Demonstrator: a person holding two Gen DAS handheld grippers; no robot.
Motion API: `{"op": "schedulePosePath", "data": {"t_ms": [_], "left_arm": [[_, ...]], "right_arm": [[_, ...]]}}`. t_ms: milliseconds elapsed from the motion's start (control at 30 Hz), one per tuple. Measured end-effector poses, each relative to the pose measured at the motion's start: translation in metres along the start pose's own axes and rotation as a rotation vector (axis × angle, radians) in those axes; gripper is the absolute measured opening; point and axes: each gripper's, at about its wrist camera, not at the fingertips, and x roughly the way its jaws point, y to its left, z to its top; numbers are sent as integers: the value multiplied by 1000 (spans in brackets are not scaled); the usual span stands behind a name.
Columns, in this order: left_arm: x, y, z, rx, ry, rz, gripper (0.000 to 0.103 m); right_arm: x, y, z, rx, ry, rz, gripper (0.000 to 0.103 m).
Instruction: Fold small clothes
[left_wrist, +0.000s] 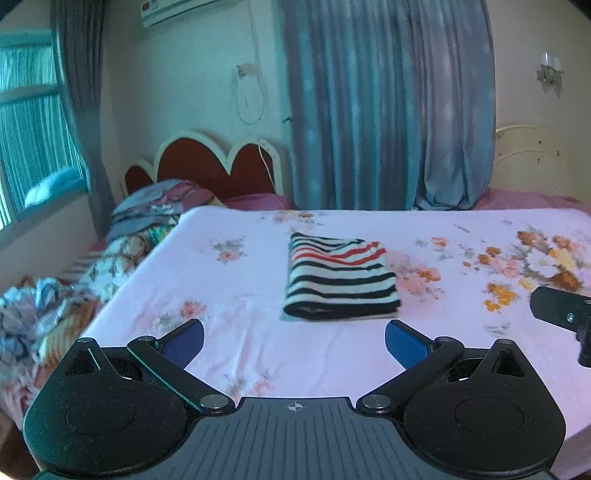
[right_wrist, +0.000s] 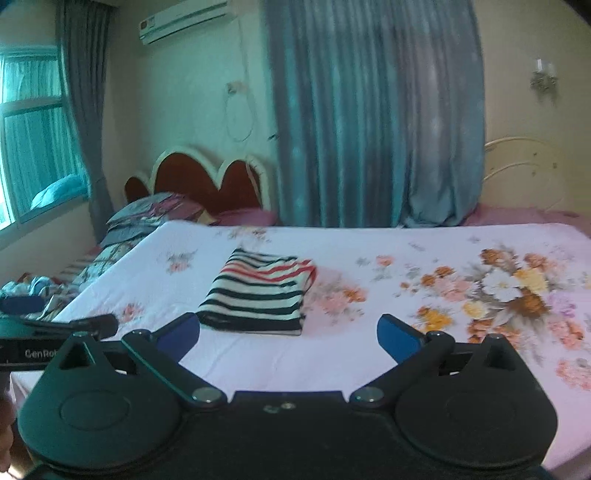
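A small striped garment (left_wrist: 340, 278), black and white with some red stripes, lies folded into a neat rectangle on the pink floral bedsheet (left_wrist: 240, 295). In the right wrist view the same folded garment (right_wrist: 258, 291) rests just beyond my fingers. My left gripper (left_wrist: 294, 341) hangs open above the sheet on the near side of the garment, with nothing between its blue pads (left_wrist: 404, 341). My right gripper (right_wrist: 289, 334) is wide open too, empty, and apart from the cloth. Part of the right gripper (left_wrist: 565, 314) shows at the right edge of the left wrist view.
A heap of other clothes and bedding (left_wrist: 48, 306) lies off the bed's left side, below a window (left_wrist: 33, 147). A red scalloped headboard (left_wrist: 207, 162) and blue curtains (left_wrist: 388, 110) stand behind the bed. A bold flower print (right_wrist: 509, 291) covers the sheet's right part.
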Motion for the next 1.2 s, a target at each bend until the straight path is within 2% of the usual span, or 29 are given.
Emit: {"op": "schedulePosePath", "data": {"t_ms": [100,400,600,1200], "left_arm": [[-14,2,-3,-36,9,-4,103],[-34,0,-14,-63,15,-9,103],[-32,0,-12,-95,35,-25,103],[-28,-6,-12,-87,44,-11,103]], "right_arm": [[-13,0,-1,-3,-23,-22,102],[-23,0,-5,-1,-32,-2,102],[-25,-1,-7,-4,-28,0,102],[-22,0,-9,0,-24,11,102]]}}
